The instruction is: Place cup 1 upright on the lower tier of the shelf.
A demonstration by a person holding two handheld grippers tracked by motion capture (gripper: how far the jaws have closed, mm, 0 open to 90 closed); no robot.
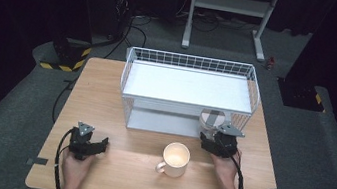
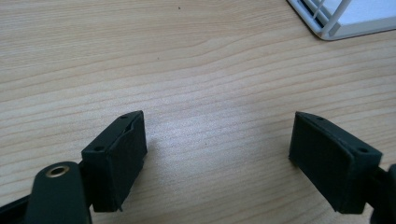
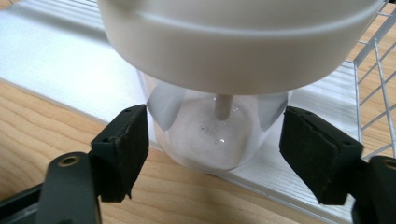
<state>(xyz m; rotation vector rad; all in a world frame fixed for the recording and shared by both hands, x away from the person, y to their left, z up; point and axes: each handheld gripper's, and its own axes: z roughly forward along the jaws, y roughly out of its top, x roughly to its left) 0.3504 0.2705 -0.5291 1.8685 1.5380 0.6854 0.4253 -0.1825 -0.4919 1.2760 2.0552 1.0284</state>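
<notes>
A clear container (image 3: 205,140) with a wide white lid (image 3: 233,42) stands on the front right edge of the white wire rack's lower shelf (image 3: 56,51). My right gripper (image 3: 215,116) is open, with a jaw on either side of the container's clear body and small gaps between. From above, the container (image 1: 212,117) sits just beyond my right gripper (image 1: 213,134). A cream mug (image 1: 176,159) stands on the table between both hands. My left gripper (image 2: 218,123) is open over bare wood, nothing between its jaws; it rests at the front left (image 1: 100,144).
The two-level wire rack (image 1: 191,62) takes up the back middle of the wooden table (image 1: 106,90); its corner (image 2: 327,28) shows in the left gripper view. Bare wood lies to the left of the rack and along the front edge.
</notes>
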